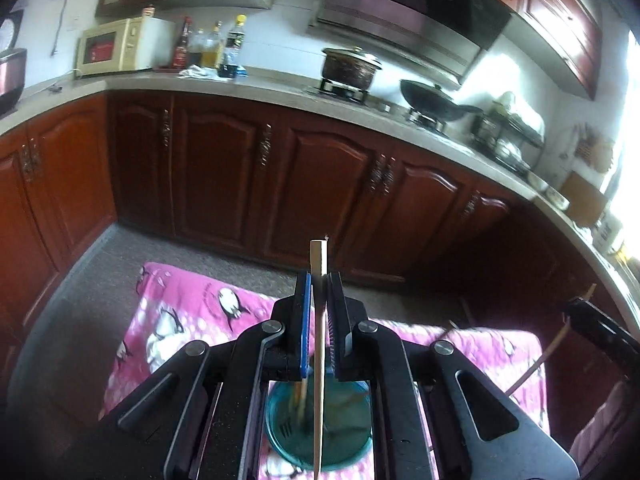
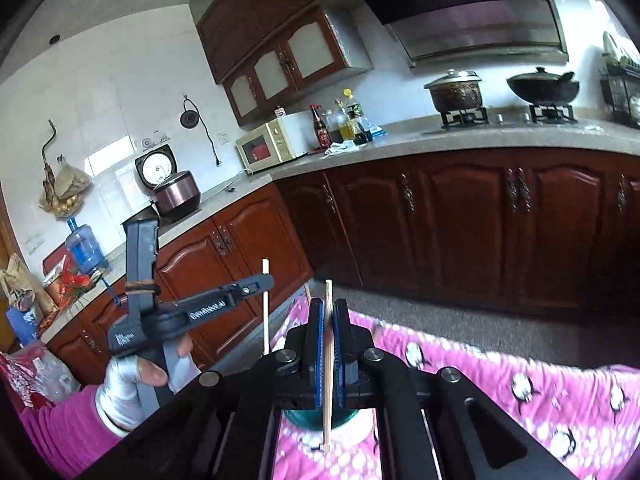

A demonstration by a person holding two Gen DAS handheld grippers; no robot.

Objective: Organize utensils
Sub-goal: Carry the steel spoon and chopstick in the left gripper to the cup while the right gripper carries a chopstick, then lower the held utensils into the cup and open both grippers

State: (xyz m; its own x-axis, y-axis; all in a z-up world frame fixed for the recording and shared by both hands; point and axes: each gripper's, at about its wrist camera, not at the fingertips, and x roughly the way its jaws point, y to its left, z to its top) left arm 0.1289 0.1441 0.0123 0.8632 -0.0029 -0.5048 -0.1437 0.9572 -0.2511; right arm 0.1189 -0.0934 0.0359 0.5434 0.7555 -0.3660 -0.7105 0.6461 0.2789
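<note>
My left gripper point(image 1: 319, 280) is shut on a pale wooden chopstick point(image 1: 319, 340) that stands upright above a teal glass cup point(image 1: 320, 428) on a pink penguin cloth point(image 1: 192, 312). Another utensil leans blurred inside the cup. My right gripper point(image 2: 328, 308) is shut on a second chopstick point(image 2: 327, 360), also upright over the teal cup point(image 2: 320, 420). The left gripper point(image 2: 264, 280) shows at the left in the right wrist view, held by a gloved hand, its chopstick point(image 2: 265, 312) upright. The right gripper point(image 1: 576, 304) and its chopstick point(image 1: 540, 364) appear at the right edge of the left wrist view.
Dark red kitchen cabinets point(image 1: 320, 184) and a grey countertop point(image 1: 256, 84) ring the room. On the counter stand a microwave point(image 1: 116, 48), bottles point(image 1: 212, 46), a pot point(image 1: 350, 66) and a wok point(image 1: 432, 98). A rice cooker point(image 2: 176, 196) stands at left.
</note>
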